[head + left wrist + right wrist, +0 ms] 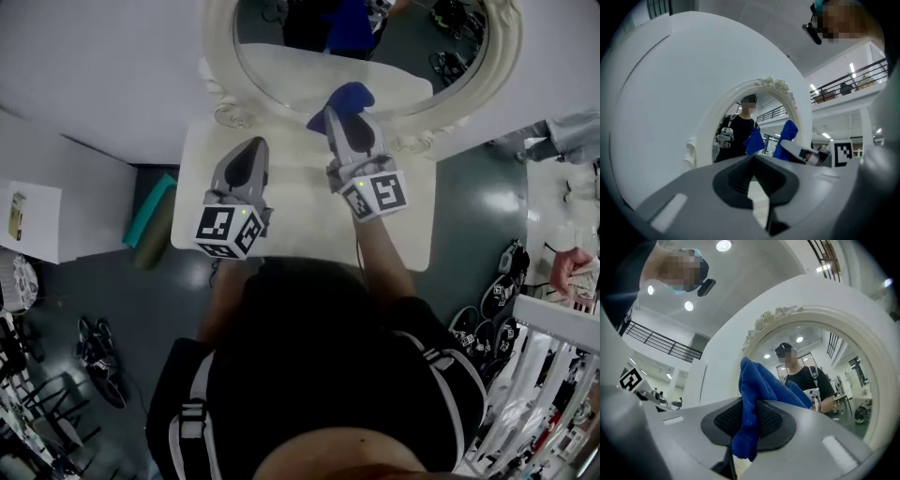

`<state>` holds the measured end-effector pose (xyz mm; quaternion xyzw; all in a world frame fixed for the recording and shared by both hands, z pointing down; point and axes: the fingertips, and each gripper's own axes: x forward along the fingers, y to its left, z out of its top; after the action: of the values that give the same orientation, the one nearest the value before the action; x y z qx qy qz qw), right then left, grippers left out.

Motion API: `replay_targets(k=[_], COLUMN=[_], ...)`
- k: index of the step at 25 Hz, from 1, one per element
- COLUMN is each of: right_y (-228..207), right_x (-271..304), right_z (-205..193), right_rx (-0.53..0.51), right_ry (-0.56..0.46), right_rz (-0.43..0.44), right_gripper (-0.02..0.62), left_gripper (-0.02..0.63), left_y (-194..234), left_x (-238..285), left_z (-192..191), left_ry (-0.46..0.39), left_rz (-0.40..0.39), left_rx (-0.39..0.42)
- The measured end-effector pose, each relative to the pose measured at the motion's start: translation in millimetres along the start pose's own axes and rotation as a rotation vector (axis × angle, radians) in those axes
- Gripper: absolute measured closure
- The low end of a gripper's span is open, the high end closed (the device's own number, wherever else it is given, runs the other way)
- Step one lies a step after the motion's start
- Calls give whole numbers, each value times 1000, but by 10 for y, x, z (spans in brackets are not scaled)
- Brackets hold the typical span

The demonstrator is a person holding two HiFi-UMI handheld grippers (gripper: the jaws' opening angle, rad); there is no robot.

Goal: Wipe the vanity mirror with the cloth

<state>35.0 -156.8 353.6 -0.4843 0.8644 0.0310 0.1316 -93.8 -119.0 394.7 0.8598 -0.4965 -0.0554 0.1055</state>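
Note:
An oval vanity mirror (281, 28) in an ornate cream frame (502, 66) stands at the back of a small white table (412, 216). My right gripper (345, 114) is shut on a blue cloth (343, 97), which sticks up just in front of the mirror's lower rim. The right gripper view shows the blue cloth (754, 394) pinched between the jaws, with the mirror (820, 362) close ahead. My left gripper (251, 148) hovers over the table's left part, shut and empty. The mirror (750, 126) and blue cloth (788, 136) show in the left gripper view.
A grey wall (103, 66) stands behind the mirror. A teal roll (150, 211) lies on the floor left of the table, next to a white cabinet (37, 220). Shoes (98, 352) and railings (553, 394) surround the spot.

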Motion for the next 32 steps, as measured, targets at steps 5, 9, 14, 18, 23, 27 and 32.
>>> replay_targets(k=[5,9,14,18,23,27,32], right_y=[-411,-657,-800,-792,-733,-707,-696], right_x=[-630,-1081,-1411,-1456,-1424,-1375,-1301], right_z=[37,-69,-154,-187,-262,-313,-351], right_rx=[-19,-9,9,14,6,-3,0], right_ry=[30,71,85,84,112,134,142], right_rz=[-192,-304,-387,-410,-412,-412,-399], right_gripper=[526,526,526,526,529,531,531], left_gripper=[600,600,600,600,600,600,600], left_y=[-384,-699,-924,-945,-919,-900,-843], left_x=[264,407,449,477,491,512,554], left_z=[-119,-256,-392,-420,-442,-449,-408], left_ry=[43,79,116,128,134,134,126], left_rz=[-141,-231,-297,-319,-323,-326,-317], left_rx=[-3,-7,-5,-1,0,-1,0])
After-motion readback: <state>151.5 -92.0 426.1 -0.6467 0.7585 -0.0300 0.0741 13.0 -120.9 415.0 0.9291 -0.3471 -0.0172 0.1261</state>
